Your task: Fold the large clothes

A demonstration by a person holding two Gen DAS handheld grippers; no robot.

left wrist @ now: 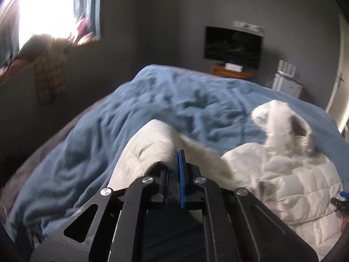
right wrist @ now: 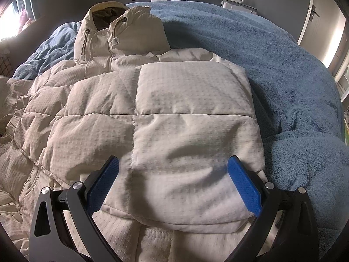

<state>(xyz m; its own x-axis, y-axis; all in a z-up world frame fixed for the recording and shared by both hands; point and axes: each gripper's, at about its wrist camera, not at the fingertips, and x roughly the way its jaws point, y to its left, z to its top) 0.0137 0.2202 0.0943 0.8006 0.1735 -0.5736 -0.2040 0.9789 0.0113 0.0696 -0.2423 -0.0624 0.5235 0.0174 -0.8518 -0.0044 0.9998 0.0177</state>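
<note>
1. Your cream quilted puffer jacket (right wrist: 152,113) lies front-up on the bed, spread ahead of your right fingers; its right sleeve already lies folded across the chest.
2. Its long axis runs straight away from your right fingers: hem nearest them, hood (right wrist: 122,30) at the far end, toward the dark wall-mounted television (left wrist: 233,45).
3. Your left gripper (left wrist: 173,174) has its fingers pinched narrow on a fold of the jacket's fabric, most likely the left sleeve (left wrist: 150,150). The cloth drapes up and over ahead of the fingers, so it looks lifted clear of the bed. I judge you hold it there to carry it across the body for the next fold.
4. Your right gripper (right wrist: 174,179) has its fingers wide apart, one on each side of the folded sleeve's lower end. The pads (right wrist: 244,185) touch or sit just beside the cloth without clamping it, probably steadying the finished fold.
5. Beyond and to both sides of the fingers the rumpled blue fleece blanket (right wrist: 272,65) covers the bed.
</note>
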